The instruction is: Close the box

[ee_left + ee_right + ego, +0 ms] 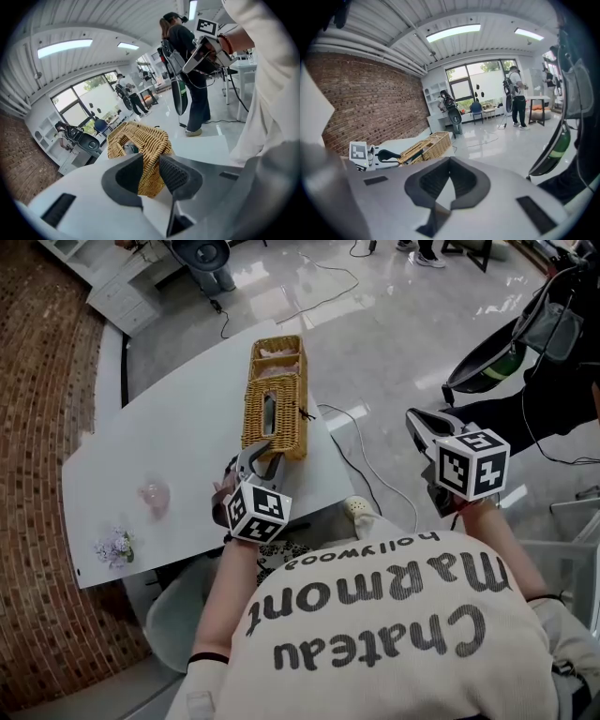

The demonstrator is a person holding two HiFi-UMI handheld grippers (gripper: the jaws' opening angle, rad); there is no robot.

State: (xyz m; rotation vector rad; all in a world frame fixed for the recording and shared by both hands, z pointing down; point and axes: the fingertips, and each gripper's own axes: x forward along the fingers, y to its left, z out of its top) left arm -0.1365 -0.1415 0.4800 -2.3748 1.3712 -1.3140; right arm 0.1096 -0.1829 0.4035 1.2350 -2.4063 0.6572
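A long wicker box [277, 354] lies on the white table [169, 446], its far half open on top with something pale inside. Its wicker lid [274, 418], which has a slot in it, stretches toward me and stands tilted in the right gripper view [412, 151]. My left gripper [253, 460] is at the lid's near end. In the left gripper view the wicker edge [151, 180] fills the gap between the pads, so the left gripper [151, 161] is shut on it. My right gripper [419, 420] hangs off the table to the right, shut [450, 161] and holding nothing.
A pink lump [153, 495] and a small bunch of flowers [114, 546] lie on the table's left part. A white cable [361, 451] runs over the floor past the table's right edge. A person in black [562, 362] stands at the right. A brick wall is at the left.
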